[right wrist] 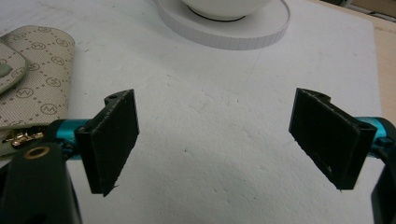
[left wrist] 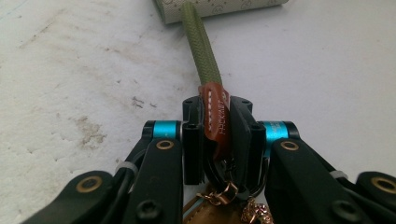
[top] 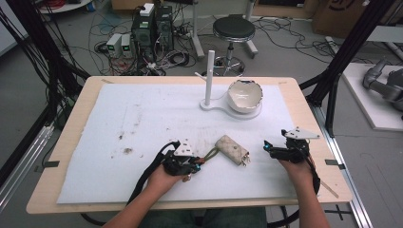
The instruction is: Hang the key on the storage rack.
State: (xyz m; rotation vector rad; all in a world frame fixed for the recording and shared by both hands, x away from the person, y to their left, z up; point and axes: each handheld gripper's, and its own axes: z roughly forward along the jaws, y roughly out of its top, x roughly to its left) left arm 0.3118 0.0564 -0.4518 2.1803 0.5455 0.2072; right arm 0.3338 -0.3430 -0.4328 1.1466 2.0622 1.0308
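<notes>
**Keep the tab pinched, then bring the free tongs to the pouch**

Nearest you, your left gripper (top: 186,161) is clenched on the brown leather tab (left wrist: 215,114) at the end of the green cord (left wrist: 201,51). In the left gripper view the tab stands upright between the two pads, with gold hardware (left wrist: 219,193) hanging just below it. Hold that pinch firm and square. The tab is narrow and looks likely to twist out if you roll your wrist.

Your right gripper (top: 280,151) rests low over the white mat (top: 142,118) with its jaws released and wide apart, nothing between them.

The cord runs from the tab up to the beige patterned pouch (top: 232,149), which lies flat on the mat between your two grippers, nearer the left one. If you pull, pull along the line of the cord, so the pouch slides rather than flips.

Farther off, the white bowl (top: 244,95) sits on its round stand base (top: 212,106) beside the upright white post (top: 209,76), well apart from the pouch.
</notes>
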